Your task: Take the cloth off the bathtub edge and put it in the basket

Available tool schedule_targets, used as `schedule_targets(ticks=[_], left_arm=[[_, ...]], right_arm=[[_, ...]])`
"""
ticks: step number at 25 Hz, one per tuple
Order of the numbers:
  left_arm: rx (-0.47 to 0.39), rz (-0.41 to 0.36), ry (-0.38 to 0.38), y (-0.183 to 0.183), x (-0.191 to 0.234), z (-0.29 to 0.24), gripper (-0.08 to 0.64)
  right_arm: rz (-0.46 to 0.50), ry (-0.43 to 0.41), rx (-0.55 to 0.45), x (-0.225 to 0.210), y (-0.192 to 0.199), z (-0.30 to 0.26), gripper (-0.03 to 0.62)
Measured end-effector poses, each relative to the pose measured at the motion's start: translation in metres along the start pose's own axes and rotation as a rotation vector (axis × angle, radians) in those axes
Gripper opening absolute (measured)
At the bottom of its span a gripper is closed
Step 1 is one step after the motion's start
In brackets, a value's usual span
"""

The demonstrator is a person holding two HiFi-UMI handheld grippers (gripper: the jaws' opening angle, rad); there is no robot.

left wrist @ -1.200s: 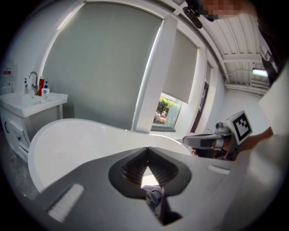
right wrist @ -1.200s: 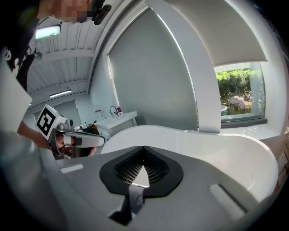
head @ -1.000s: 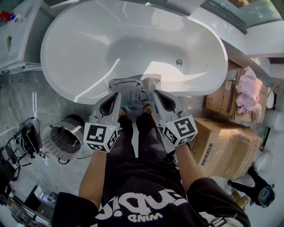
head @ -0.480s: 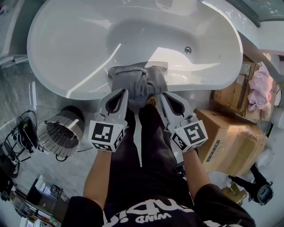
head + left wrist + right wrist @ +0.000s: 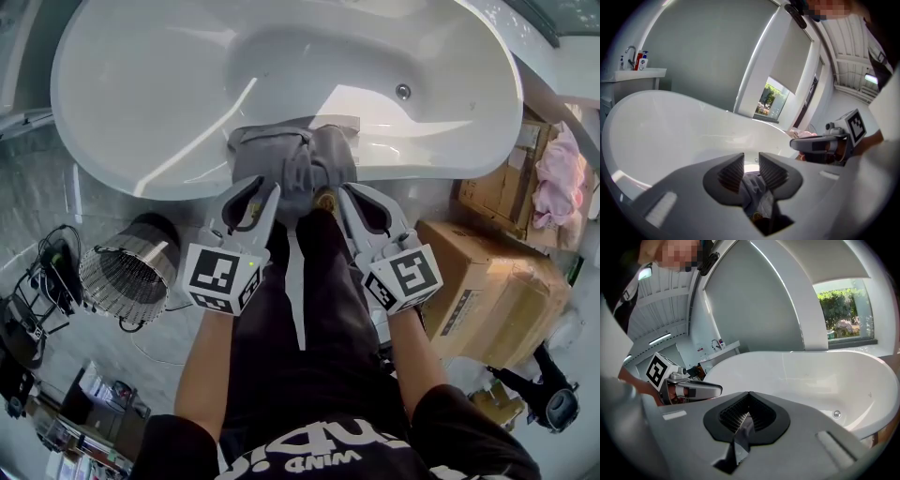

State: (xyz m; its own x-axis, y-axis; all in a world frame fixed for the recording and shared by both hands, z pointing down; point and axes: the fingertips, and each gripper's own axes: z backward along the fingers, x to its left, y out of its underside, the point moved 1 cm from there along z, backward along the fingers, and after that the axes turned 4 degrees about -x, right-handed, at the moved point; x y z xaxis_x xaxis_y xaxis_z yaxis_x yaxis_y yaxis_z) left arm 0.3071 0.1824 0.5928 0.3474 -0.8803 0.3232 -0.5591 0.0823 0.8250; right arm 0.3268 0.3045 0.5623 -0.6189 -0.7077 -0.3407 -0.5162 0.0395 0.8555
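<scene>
- Left gripper (image 5: 264, 188): my jaws stand a little apart and have just been opening. The grey cloth (image 5: 281, 161) lies in the gap, but the pads do not press on it.
- Right gripper (image 5: 346, 193): my jaws meet at the tips, pinching a fold of the cloth, which hangs down between the pads.
- Cloth: bunched and draped over the near edge of the bathtub (image 5: 427, 157), with both grippers at its near side, just beside each other.
- Head view only: the wire basket (image 5: 127, 277) stands on the floor (image 5: 37, 202) to the left of the tub, well apart from the cloth.
- Gripper views only: the gap of the left jaws and the closed tips of the right (from above, the gripper bodies cover both).
- Left gripper view: a basin shelf with a tap and bottles (image 5: 636, 58) sits past the far end of the tub.
- Right gripper view: a window (image 5: 843, 310) with greenery outside, and the tub's drain (image 5: 836, 414).
- Room: a white oval tub on grey marbled floor, with cardboard boxes (image 5: 487, 300) at the right, one bearing a pink bundle (image 5: 561, 180).
</scene>
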Motion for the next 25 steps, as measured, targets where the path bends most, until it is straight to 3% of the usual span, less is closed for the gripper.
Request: schedule_targets(ticks=[2,4,7,10,25], left_arm=[[0.007,0.012,0.010,0.003,-0.003,-0.004,0.092],[0.011,0.010,-0.003,0.005,-0.002,-0.007,0.160],[0.016,0.003,-0.054,0.008,0.006,-0.009,0.336],[0.019,0.020,-0.086,0.010,0.012,-0.010,0.421],[0.131,-0.028,-0.085,0.045,0.021,-0.029,0.434]], right_arm=[[0.003,0.005,-0.002,-0.003,-0.002,0.002,0.009],[0.004,0.007,-0.003,-0.004,-0.003,0.001,0.009],[-0.004,0.003,-0.002,-0.003,0.000,-0.001,0.009],[-0.006,-0.002,0.005,-0.001,0.002,0.000,0.009],[-0.024,-0.008,0.024,-0.002,0.014,0.003,0.009]])
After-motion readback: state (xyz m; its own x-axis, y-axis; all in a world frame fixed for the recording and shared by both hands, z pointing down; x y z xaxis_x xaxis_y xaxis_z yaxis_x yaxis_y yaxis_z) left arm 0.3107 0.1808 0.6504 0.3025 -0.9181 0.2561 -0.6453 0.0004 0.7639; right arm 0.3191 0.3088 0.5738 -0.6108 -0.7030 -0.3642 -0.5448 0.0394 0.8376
